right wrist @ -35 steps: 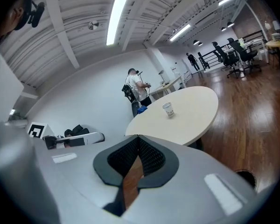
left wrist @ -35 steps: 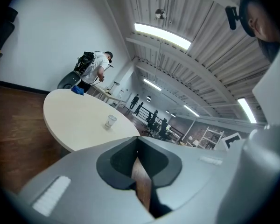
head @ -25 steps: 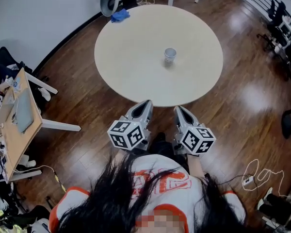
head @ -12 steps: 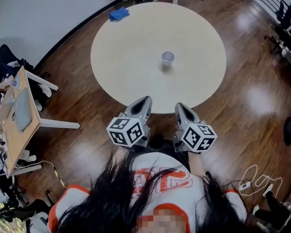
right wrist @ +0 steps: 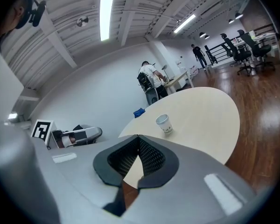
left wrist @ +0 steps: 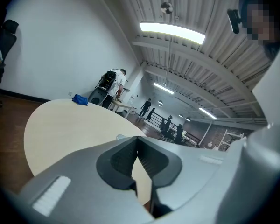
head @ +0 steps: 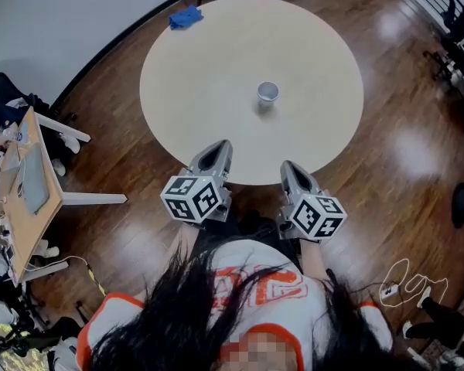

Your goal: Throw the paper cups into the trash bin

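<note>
Standing at the near edge of the round tabletop [head: 209, 76], both grippers held low and close to the body.

- Left gripper [head: 216, 150]: jaws together, nothing between them.
- Right gripper [head: 289, 168]: jaws together, empty.
- One paper cup [head: 267, 93] stands upright near the middle of the tabletop, well apart from both grippers.
- Blue cloth [head: 185, 16] at the far left edge.
- No trash bin in any view.

Step in hand, by my reading: reaching for the cup. To do it well, spread the jaws before arriving, come in level at mid-height and close gently. The thin paper wall probably dents or tips easily.
</note>
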A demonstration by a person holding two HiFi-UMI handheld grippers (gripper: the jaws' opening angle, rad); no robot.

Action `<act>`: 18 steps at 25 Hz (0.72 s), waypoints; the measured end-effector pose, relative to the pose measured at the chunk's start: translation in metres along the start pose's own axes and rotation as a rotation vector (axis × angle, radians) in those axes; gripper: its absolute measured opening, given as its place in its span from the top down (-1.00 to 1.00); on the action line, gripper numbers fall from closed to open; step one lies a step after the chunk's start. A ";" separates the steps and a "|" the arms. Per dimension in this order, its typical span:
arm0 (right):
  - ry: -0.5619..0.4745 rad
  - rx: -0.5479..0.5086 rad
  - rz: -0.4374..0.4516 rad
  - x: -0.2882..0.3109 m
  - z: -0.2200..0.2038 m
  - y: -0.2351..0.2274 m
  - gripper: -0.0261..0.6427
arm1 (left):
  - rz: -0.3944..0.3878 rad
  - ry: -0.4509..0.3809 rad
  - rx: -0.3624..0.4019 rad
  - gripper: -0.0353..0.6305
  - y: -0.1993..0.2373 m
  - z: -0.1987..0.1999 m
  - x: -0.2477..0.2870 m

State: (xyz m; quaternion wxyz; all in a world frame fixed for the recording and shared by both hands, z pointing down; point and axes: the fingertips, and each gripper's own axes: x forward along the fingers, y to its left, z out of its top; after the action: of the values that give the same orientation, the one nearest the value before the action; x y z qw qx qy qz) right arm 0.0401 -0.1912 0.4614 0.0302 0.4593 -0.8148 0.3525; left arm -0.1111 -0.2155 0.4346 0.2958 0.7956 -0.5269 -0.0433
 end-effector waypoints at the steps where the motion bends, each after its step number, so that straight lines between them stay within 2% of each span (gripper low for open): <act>1: -0.001 -0.003 -0.007 0.003 0.001 -0.001 0.92 | -0.003 0.004 0.002 0.89 0.002 0.002 0.004; 5: -0.002 -0.043 -0.035 0.019 0.007 -0.005 0.92 | -0.046 0.041 0.018 0.89 0.002 0.004 0.021; 11: 0.012 -0.143 -0.126 0.053 0.019 -0.016 0.92 | -0.138 0.121 0.099 0.89 0.003 0.006 0.037; 18: 0.056 -0.245 -0.207 0.104 0.033 -0.038 0.91 | -0.178 0.173 0.065 0.89 0.029 0.013 0.051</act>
State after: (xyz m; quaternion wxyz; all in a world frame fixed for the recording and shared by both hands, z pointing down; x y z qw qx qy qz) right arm 0.0184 -0.2989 0.4957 0.1449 0.5239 -0.7987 0.2583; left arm -0.1169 -0.2732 0.4515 0.3092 0.8491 -0.4279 0.0163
